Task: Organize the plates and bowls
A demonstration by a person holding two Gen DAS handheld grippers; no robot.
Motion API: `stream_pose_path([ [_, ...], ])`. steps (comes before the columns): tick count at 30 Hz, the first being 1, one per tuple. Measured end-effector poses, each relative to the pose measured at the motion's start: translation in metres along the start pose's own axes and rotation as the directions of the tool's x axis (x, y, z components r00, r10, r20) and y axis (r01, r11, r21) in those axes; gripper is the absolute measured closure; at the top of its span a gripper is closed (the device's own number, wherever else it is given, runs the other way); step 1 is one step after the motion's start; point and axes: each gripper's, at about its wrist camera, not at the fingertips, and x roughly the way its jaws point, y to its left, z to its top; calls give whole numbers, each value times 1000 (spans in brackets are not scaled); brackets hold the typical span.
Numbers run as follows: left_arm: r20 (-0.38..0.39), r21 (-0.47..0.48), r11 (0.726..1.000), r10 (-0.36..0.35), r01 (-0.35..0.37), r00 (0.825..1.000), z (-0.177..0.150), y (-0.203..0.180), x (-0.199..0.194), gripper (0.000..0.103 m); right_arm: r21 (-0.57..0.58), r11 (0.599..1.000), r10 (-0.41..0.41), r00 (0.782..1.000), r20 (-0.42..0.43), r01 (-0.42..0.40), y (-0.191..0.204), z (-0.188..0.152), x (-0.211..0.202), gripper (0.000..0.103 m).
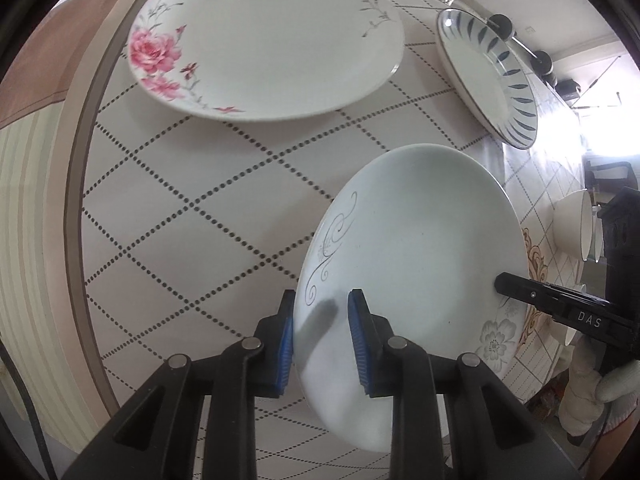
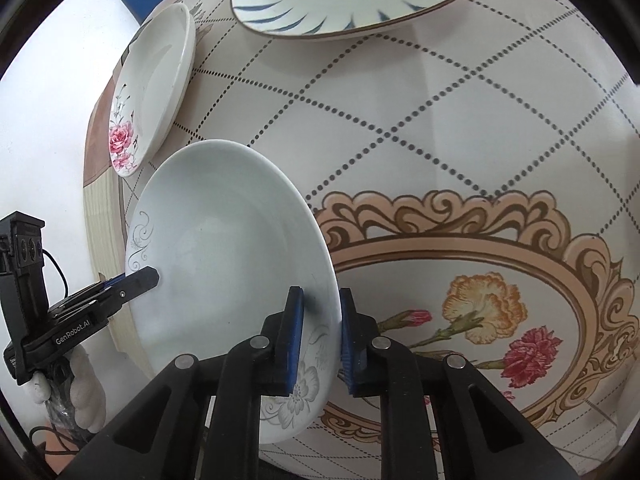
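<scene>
I'm clamping both my left gripper (image 1: 320,332) and right gripper (image 2: 320,340) on opposite rims of the white grey-swirl ceramic plate (image 1: 412,248), tilted, lower centre, over the dotted-lattice tablecloth (image 1: 192,216).

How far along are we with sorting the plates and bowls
Nothing looks stacked yet. In hand: the left gripper and right gripper both clamp the grey-flowered plate, raised and tilted. Left: the pink-flowered plate, blue-striped plate and bowls sit apart.
</scene>
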Motion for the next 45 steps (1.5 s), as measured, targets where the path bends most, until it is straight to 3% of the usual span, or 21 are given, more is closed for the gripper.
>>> stream_pose_path([
  [10,-24,99,995,-18,20,1000,16,-80,28,80,73,996,-50,992,113,42,-61,-9,-57,85],
  [21,-48,153,988,42,-34,998,12,-129,67,80,150,985,-103,986,132,83,-132,-7,-69,84],
  [25,-53,162,985,68,-58,996,10,-135,76,80,154,985,-100,986,132,80,-139,-7,-69,84],
  [31,-37,164,984,76,-69,996,-1,-152,82,79,120,981,-164,980,109,151,-123,-11,-55,82],
  [34,46,142,985,97,-103,994,-5,-141,58,79,109,975,-205,973,109,193,-120,-11,-57,82],
  [36,142,126,981,130,-149,981,-8,-136,33,79,90,966,-253,960,123,243,-110,-10,-61,82],
  [39,300,72,981,153,-182,942,-16,-122,-12,79,34,933,-358,916,180,358,-91,-11,-79,82],
  [41,401,31,979,172,-201,900,-20,-109,-43,79,-9,917,-385,893,231,398,-74,-11,-91,82],
  [44,525,-33,976,201,-216,827,-12,-76,-81,72,-75,913,-363,883,297,401,-38,-3,-106,80],
  [45,538,-59,975,212,-215,816,-6,-62,-90,71,-97,913,-349,882,316,396,-23,1,-110,78],
])
